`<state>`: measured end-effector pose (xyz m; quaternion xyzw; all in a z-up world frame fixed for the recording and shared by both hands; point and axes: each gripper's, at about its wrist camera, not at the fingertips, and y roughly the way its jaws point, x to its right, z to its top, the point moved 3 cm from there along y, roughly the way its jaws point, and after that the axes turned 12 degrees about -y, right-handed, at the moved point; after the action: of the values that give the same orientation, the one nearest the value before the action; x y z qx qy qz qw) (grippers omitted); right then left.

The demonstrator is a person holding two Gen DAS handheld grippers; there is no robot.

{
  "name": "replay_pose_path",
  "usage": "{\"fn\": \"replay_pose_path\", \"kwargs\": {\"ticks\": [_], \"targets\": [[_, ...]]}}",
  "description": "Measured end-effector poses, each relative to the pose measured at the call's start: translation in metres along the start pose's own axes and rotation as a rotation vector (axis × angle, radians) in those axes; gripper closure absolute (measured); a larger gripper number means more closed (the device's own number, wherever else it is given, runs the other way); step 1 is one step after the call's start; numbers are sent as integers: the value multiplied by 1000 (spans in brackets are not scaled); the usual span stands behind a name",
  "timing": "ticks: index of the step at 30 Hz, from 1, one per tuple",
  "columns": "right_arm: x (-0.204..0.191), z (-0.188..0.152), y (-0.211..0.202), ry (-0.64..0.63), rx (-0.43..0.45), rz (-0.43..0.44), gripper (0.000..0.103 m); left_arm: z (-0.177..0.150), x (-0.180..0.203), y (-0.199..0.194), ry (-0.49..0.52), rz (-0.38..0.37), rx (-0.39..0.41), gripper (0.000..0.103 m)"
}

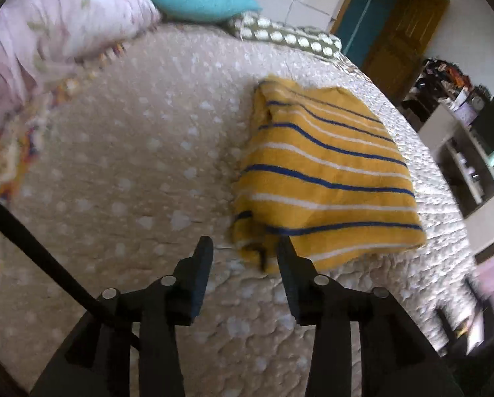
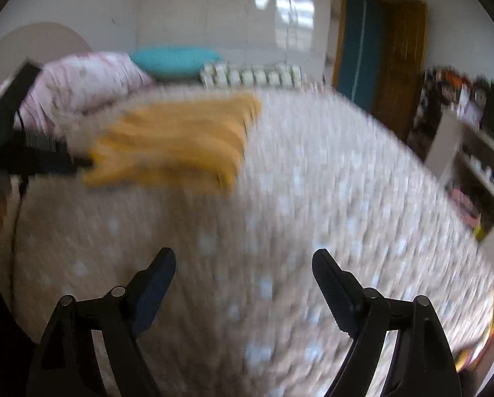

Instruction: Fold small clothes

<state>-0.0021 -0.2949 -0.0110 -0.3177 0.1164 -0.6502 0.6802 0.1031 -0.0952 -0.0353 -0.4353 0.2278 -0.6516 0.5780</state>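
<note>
A bedroom is shown, with a bed covered by a beige quilted bedspread [image 1: 141, 152] dotted with pale spots; a tiled white wall and a wooden door [image 1: 399, 39] are seen at about one o'clock in both views, and shelving [image 1: 469, 165] crowded with small items is seen at three o'clock.

The left gripper [image 1: 245, 248] is held partly open, its jaws parted by a moderate gap; nothing is clamped between them; its right-hand fingertip [image 1: 288, 254] is seen against the near corner of the garment, though it cannot be told whether cloth is touched or merely overlapped in the picture. The right gripper [image 2: 243, 261] is spread wide, with only bedspread [image 2: 280, 198] visible between its jaws; nothing is held by it; the right wrist view is heavily blurred.

One garment is counted: a yellow striped cloth [image 1: 326, 172], banded in blue and white, lying folded into a rough rectangle on the bedspread at two o'clock of the left gripper; in the right wrist view the same cloth [image 2: 174, 142] is seen at eleven o'clock, well apart from the right gripper, with the left gripper's black body at nine o'clock touching or just beside its edge.

Three pillows are counted at the head of the bed: one pink floral pillow [image 1: 61, 23], one teal cushion [image 1: 197, 0], one olive spotted pillow [image 1: 286, 36].
</note>
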Motion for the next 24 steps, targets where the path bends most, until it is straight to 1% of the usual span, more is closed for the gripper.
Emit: {"fn": "replay_pose_path", "kwargs": {"ticks": [1, 2, 3, 4, 5, 6, 7, 8, 9, 10, 11, 12, 13, 15, 17, 18, 19, 21, 22, 23, 24], "targets": [[-1, 14, 2, -16, 21, -3, 18, -1, 2, -9, 18, 25, 34, 57], [-1, 27, 5, -22, 37, -1, 23, -3, 4, -17, 33, 42, 65, 48], [-1, 40, 13, -14, 51, 18, 31, -4, 6, -25, 46, 58, 97, 43], [-1, 49, 21, -1, 57, 42, 35, -7, 9, -35, 62, 85, 144, 36], [-2, 56, 32, 15, 54, 73, 40, -7, 11, -40, 73, 102, 170, 31], [-2, 59, 49, 27, 30, 102, 40, -10, 13, -47, 91, 131, 210, 28], [-3, 57, 69, 31, -28, 124, 40, -12, 17, -55, 112, 168, 257, 22], [-5, 51, 86, 32, -108, 134, 40, -13, 19, -61, 123, 187, 286, 17], [-5, 39, 105, 45, -220, 133, 41, -15, 20, -68, 133, 197, 320, 14], [0, 29, 111, 84, -261, 141, 41, -18, 23, -76, 145, 202, 366, 9], [8, 20, 105, 160, -239, 173, 41, -20, 23, -82, 151, 203, 394, 3], [13, 16, 98, 185, -229, 173, 41, -23, 23, -87, 158, 203, 423, 2], [16, 15, 91, 189, -223, 155, 40, -25, 25, -91, 162, 206, 444, 2], [17, 24, 75, 164, -164, 123, 40, -26, 25, -94, 138, 204, 432, 2], [14, 48, 64, 138, -95, 153, 40, -27, 22, -91, 93, 156, 386, 2], [10, 63, 61, 128, -58, 192, 41, -28, 20, -90, 76, 144, 365, 2], [3, 81, 61, 122, -25, 251, 42, -30, 18, -88, 62, 138, 340, 2], [-12, 109, 69, 123, 8, 345, 49, -36, 16, -87, 64, 145, 323, 2], [-21, 121, 76, 122, 11, 384, 50, -36, 14, -86, 71, 163, 316, 2], [-31, 133, 88, 121, 3, 424, 56, -37, 12, -85, 75, 174, 314, 2], [-42, 143, 105, 120, -26, 463, 63, -37, 10, -85, 75, 181, 312, 2]]}}
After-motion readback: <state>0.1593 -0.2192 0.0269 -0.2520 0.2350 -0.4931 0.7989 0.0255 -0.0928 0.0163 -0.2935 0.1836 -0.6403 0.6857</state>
